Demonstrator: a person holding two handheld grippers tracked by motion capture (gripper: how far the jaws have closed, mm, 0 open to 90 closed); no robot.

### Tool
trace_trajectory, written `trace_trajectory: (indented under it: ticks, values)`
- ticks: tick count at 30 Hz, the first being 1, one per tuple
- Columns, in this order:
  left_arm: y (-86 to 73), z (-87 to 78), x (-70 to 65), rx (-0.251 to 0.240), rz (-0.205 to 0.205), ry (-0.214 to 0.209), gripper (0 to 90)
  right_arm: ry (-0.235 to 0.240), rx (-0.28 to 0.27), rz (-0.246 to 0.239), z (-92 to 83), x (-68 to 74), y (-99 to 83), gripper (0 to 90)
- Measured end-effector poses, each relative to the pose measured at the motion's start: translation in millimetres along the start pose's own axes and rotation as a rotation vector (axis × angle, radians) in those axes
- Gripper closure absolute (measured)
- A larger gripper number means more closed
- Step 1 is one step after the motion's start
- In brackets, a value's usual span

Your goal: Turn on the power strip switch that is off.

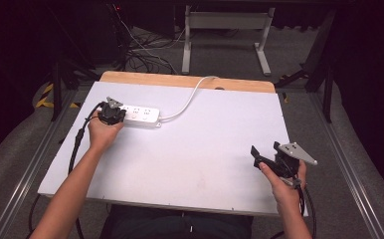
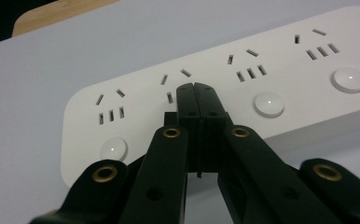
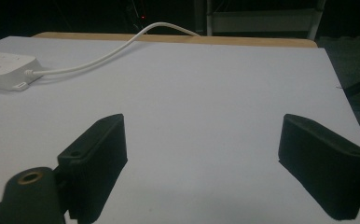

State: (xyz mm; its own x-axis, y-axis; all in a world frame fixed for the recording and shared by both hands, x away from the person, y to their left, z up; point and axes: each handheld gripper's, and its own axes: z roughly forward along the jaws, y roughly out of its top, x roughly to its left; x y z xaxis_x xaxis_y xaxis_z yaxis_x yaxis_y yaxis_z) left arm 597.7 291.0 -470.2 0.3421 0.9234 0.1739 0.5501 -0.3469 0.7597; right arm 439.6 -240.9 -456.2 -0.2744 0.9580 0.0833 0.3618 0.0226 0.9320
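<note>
A white power strip (image 1: pixel 141 115) lies at the back left of the white table top (image 1: pixel 195 149), with its white cable (image 1: pixel 187 102) running off toward the far edge. My left gripper (image 1: pixel 112 115) is at the strip's left end, shut with nothing between its fingers. In the left gripper view the closed tips (image 2: pixel 197 91) rest against the power strip (image 2: pixel 280 70) at its second socket, beside a round white button (image 2: pixel 269 103). My right gripper (image 1: pixel 260 158) hovers open near the table's right front edge. In the right gripper view its gripper (image 3: pixel 201 158) spans bare table, the power strip (image 3: pixel 3 69) far left.
The cable (image 3: pixel 108 51) crosses the back of the table toward a wooden strip (image 1: pixel 185 79) along the far edge. Beyond the table stand a white metal frame (image 1: pixel 225 35) and tangled cables (image 1: pixel 145 55) on the floor. Metal rails (image 1: pixel 344 164) flank the table.
</note>
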Motion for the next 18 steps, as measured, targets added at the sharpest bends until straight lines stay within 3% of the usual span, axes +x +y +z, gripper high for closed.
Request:
trace_trajectory:
  ticks: [18]
  values:
    - [0.2, -0.2, 2.6, 0.002, -0.027, -0.023, 90.0, 0.001, 0.004, -0.001, 0.4, 0.3, -0.5, 15.9]
